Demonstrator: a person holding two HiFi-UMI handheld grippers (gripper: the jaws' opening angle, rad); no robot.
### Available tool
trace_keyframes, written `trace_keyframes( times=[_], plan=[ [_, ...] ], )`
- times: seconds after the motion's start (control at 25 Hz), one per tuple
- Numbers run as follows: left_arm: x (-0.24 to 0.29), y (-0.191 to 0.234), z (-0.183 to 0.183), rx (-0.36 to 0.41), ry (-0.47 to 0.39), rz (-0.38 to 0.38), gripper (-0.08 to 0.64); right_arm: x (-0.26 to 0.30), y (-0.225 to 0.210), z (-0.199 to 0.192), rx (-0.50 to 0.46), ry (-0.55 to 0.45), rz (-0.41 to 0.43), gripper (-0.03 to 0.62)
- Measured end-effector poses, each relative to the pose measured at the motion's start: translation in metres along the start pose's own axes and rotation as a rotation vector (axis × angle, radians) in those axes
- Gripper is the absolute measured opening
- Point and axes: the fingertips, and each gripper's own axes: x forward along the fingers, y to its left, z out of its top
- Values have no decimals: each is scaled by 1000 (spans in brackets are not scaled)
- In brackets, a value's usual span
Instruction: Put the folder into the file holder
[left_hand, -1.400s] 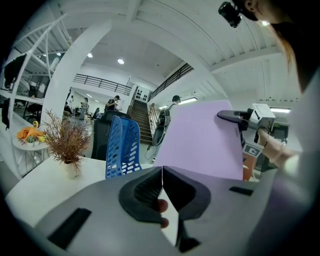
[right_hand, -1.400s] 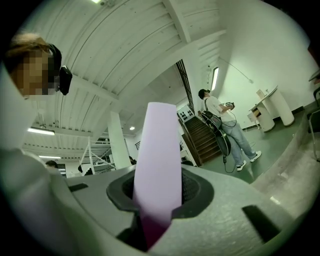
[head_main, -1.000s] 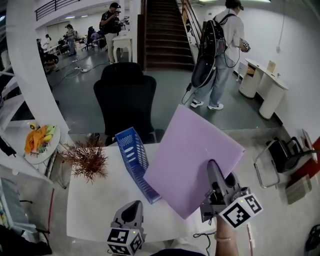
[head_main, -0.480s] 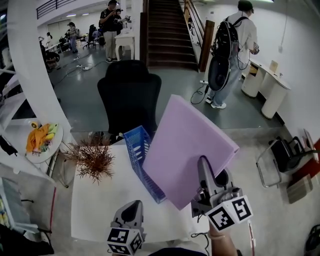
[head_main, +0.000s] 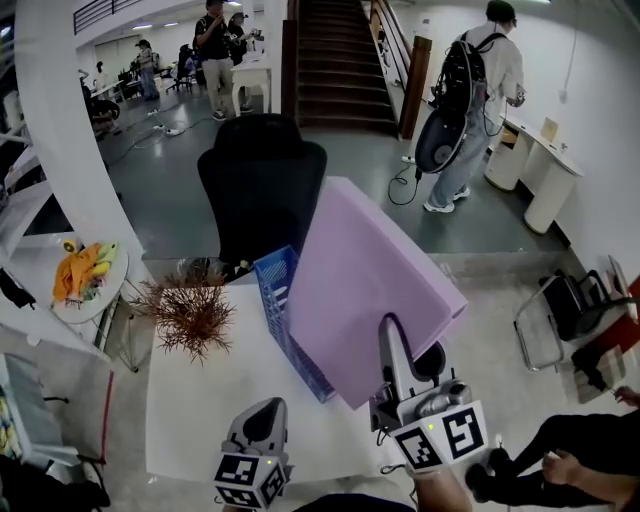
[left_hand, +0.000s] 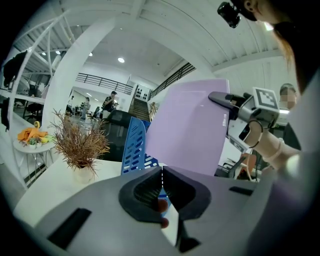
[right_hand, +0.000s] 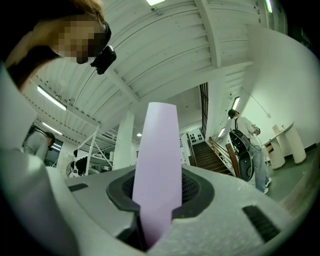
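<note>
A lilac folder (head_main: 368, 290) hangs tilted in the air over the right half of the white table (head_main: 200, 400). My right gripper (head_main: 392, 345) is shut on its near lower edge, and the folder (right_hand: 159, 165) runs up between the jaws in the right gripper view. The blue slotted file holder (head_main: 285, 320) stands on the table just left of the folder, whose lower left edge overlaps its right side. The folder (left_hand: 192, 125) and the file holder (left_hand: 132, 147) also show in the left gripper view. My left gripper (head_main: 262, 425) sits low at the table's near edge, shut with nothing in it.
A dried brown plant (head_main: 190, 315) in a small pot stands on the table's left part. A black office chair (head_main: 262, 185) is behind the table. A person with a backpack (head_main: 470, 100) stands at the back right; a seated person's hands (head_main: 565, 465) show at bottom right.
The right gripper has carried the folder leftward, closer to the file holder. The left gripper has stayed put. The seated person's hands have come into view at bottom right.
</note>
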Motion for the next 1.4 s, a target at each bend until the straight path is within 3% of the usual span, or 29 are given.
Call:
trace_keyframes(
  times=[0.48,1.04,1.4],
  plan=[
    [-3,1,-8,0,15,-19,5,1,15,-5,-66,-53,0,115],
    [-1,13,-12,35,-10,6,5,4,22,-15,-91,-111,1,116],
    [0,11,-7,19,10,4,5,10,21,-26,-98,-127,-10,118]
  ],
)
